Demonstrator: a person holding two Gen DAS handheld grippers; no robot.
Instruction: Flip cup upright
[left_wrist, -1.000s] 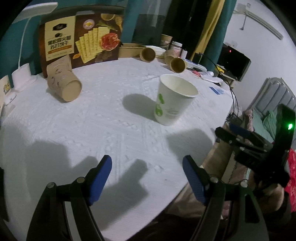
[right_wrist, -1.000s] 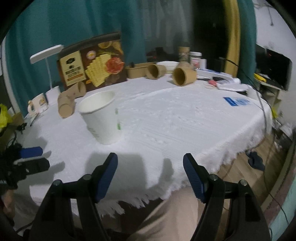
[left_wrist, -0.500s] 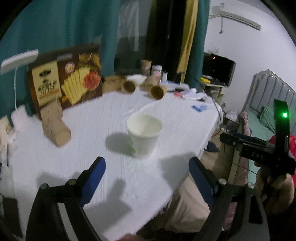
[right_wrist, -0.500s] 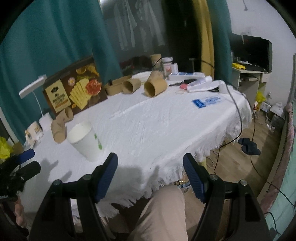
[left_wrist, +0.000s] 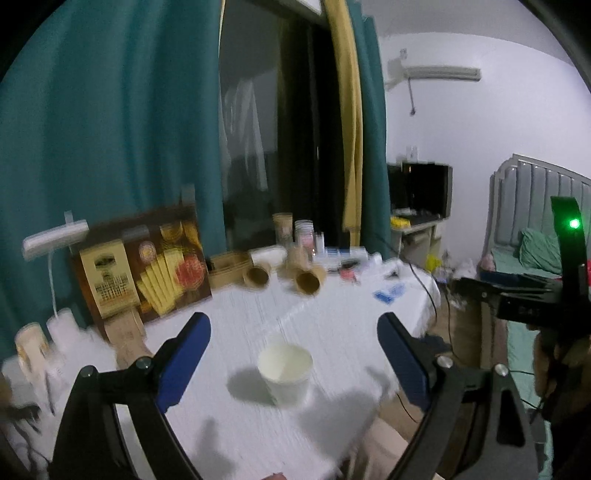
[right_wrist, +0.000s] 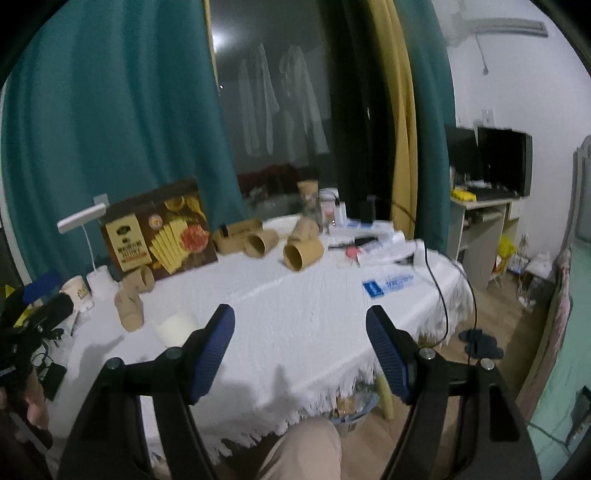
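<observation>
A white paper cup (left_wrist: 285, 372) stands upright on the white tablecloth (left_wrist: 236, 424), mouth up. It also shows in the right wrist view (right_wrist: 176, 328), partly behind my right finger. My left gripper (left_wrist: 293, 354) is open and empty, held back and above the cup. My right gripper (right_wrist: 300, 350) is open and empty, off the table's front edge. The right gripper's body shows in the left wrist view (left_wrist: 532, 299).
Several brown paper cups lie on their sides: two at the back (right_wrist: 303, 253) (right_wrist: 260, 243), two at the left (right_wrist: 129, 308). A cracker box (right_wrist: 159, 236), a desk lamp (right_wrist: 81, 218), a black cable (right_wrist: 439, 291) and small items stand at the back.
Both grippers have pulled back and up from the table, so the cup looks smaller and farther. The cup stays upright in place. Both jaws stay open.
</observation>
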